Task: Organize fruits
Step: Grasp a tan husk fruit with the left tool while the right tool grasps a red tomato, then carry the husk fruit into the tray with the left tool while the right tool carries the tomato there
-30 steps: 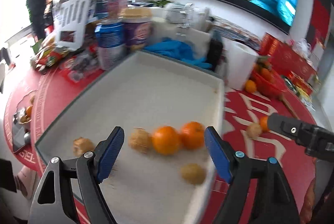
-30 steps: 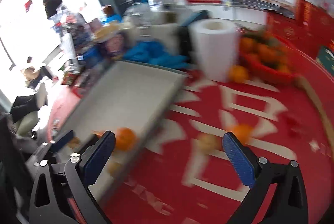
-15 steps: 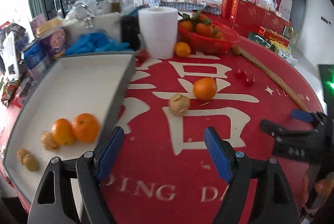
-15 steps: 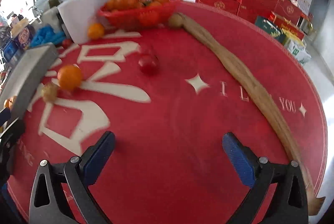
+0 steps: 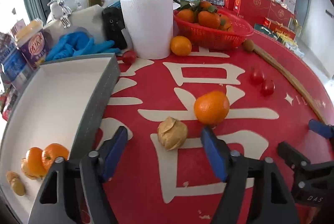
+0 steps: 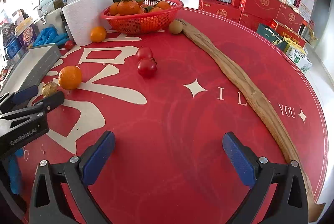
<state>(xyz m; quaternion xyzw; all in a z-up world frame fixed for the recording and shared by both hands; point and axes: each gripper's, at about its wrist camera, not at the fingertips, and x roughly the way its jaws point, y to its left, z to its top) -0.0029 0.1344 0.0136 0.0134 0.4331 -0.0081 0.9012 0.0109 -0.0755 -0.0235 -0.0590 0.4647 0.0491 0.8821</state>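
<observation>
Left tongs (image 5: 162, 152) hang released, pads spread either side of a husked physalis (image 5: 172, 133) on the red desk (image 5: 240, 69), just beside the white tray (image 5: 98, 98) wall. Its papery husk looks light and crushable, so a gentle pinch across the round middle suits it. Touching it behind sits a firm orange (image 5: 211, 107). Right tongs (image 6: 168, 152) gape over bare cloth, holding nothing.
</observation>
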